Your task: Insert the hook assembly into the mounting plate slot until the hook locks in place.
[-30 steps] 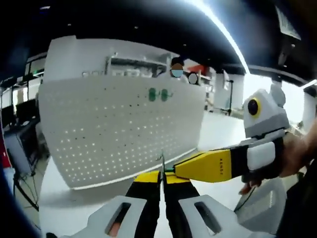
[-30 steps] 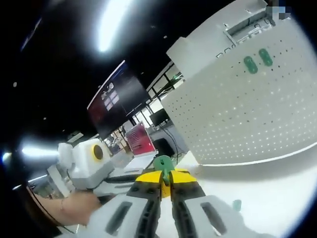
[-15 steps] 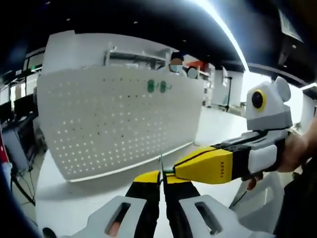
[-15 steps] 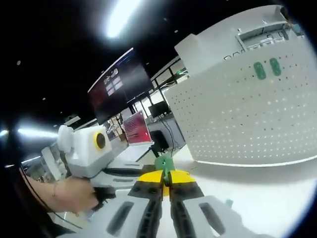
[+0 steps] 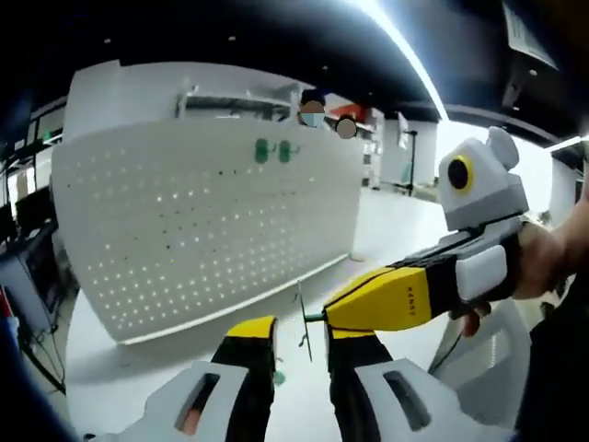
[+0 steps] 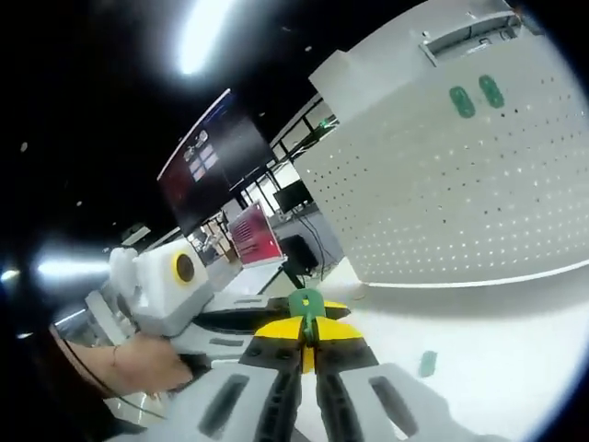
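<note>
Jaws first: my left gripper [image 5: 302, 343] stood released, its two yellow-tipped jaws spread with a clear gap between them, while my right gripper [image 6: 308, 343] was clenched on the green hook assembly [image 6: 306, 305], whose head poked up just past the tips.

Taking the white pegboard [image 5: 198, 216] as my landmark, it stood upright on the white table [image 5: 138, 378], well ahead of both grippers and filling the far side of the workspace. Two green pieces [image 5: 271, 150] were already mounted side by side near the pegboard's upper edge; in the right gripper view they sat high on its face [image 6: 476, 95]. I took those for the mounting plates, though I could not make out a slot at that range.

Well short of the pegboard's foot, in the left gripper view, the right gripper [image 5: 370, 305] reached in from the side, and a thin wire hook [image 5: 302, 315] hung at its tip, right above the gap between my opened left jaws. A small green part [image 6: 428, 363] lay loose on the table, between the pegboard's base and my right gripper.

My reading of progress: the assembly was in hand but well apart from the pegboard. Carrying it over, seating it in the slot and locking it were all left to do.
</note>
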